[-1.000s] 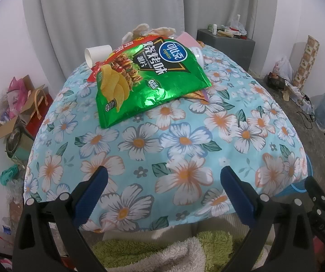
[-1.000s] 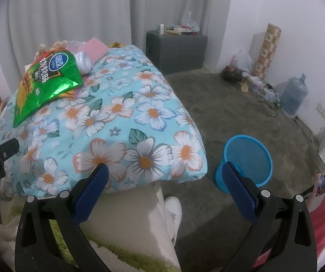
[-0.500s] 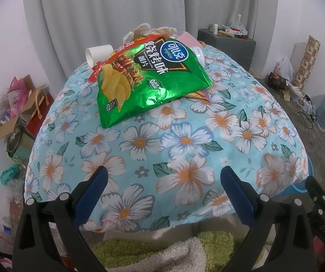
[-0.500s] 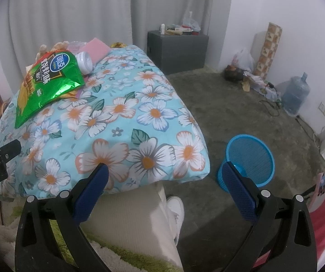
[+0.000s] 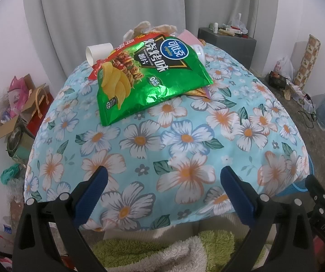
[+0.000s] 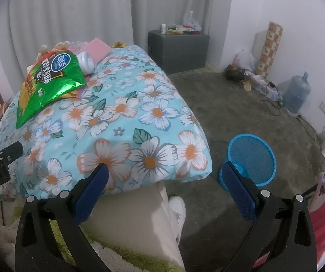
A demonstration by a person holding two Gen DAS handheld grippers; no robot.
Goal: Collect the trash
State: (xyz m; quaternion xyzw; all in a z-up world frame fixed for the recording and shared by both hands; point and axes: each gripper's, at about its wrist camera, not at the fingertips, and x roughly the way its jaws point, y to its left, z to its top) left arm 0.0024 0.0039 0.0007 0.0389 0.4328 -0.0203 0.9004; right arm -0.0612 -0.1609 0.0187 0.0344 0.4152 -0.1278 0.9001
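Both our left gripper (image 5: 162,183) and right gripper (image 6: 164,181) are spread wide, holding nothing. We judge the slick chip bag (image 5: 144,77) could slip from a shallow pinch, or drag the paper cup (image 5: 99,51) off the floral surface (image 5: 185,140).

A shiny green chip bag (image 5: 149,77) lies flat on the floral cloth; a white paper cup (image 5: 99,51) lies tipped just behind it.

1. one green chip bag (image 5: 146,77), upper centre of the left wrist view
2. one white paper cup (image 5: 99,51)
3. one blue mesh bin (image 6: 252,158), lower right of the right wrist view
4. one water jug (image 6: 297,95)
5. two grippers, left (image 5: 162,190) and right (image 6: 164,188), each with jaws spread
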